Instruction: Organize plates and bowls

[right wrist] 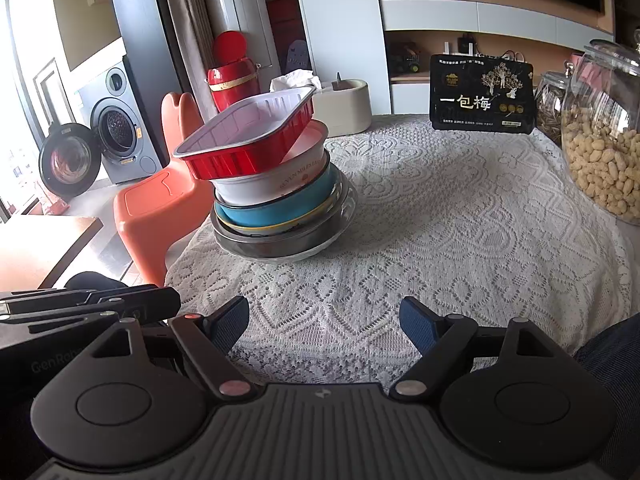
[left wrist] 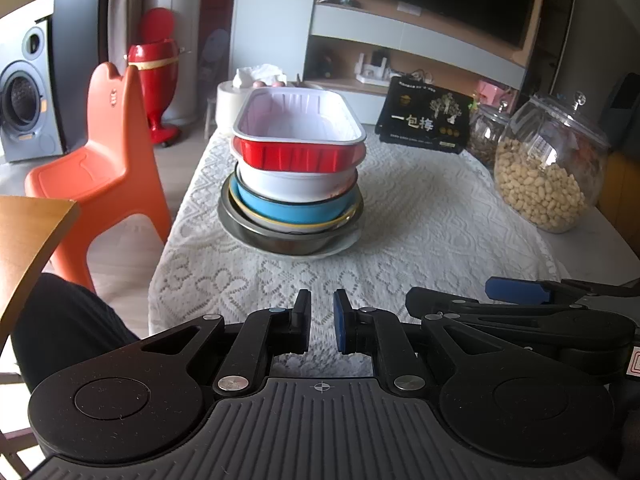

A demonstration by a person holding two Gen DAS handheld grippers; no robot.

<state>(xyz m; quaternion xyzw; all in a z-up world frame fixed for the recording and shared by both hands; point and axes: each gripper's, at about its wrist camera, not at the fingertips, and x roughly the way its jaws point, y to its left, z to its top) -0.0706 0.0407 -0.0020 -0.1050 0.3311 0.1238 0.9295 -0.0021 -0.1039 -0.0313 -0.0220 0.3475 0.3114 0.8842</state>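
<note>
left gripper point(left wrist: 322, 326) hangs over the near edge of the table point(left wrist: 420, 240), its jaws drawn as close as they go, nothing between them. right gripper point(right wrist: 324, 330) is over that same near edge, beside the left one, jaws spread wide and empty, only lace cloth point(right wrist: 440, 220) showing in the gap.

the stack point(left wrist: 294, 184) stands on the cloth toward the table's left edge, about halfway back. bottom up: a clear glass plate point(left wrist: 340, 246), a steel bowl point(left wrist: 276, 240), a yellow-rimmed dish point(left wrist: 256, 216), a blue bowl point(left wrist: 280, 210), a white bowl point(left wrist: 288, 184), and on top a red foil tray point(left wrist: 298, 156) with a white inside. from the right wrist view the tray point(right wrist: 244, 160) sits tilted, its near-left end overhanging the white bowl point(right wrist: 272, 184).

both grippers are well apart from the stack.

along the right edge: a jar point(left wrist: 548, 168) of pale nuts, a smaller jar point(left wrist: 486, 132) behind it. a black box point(left wrist: 426, 118) stands at the far edge, a white tissue holder point(right wrist: 344, 108) at the far left corner. an orange chair point(left wrist: 100, 168) sits just off the left edge.
</note>
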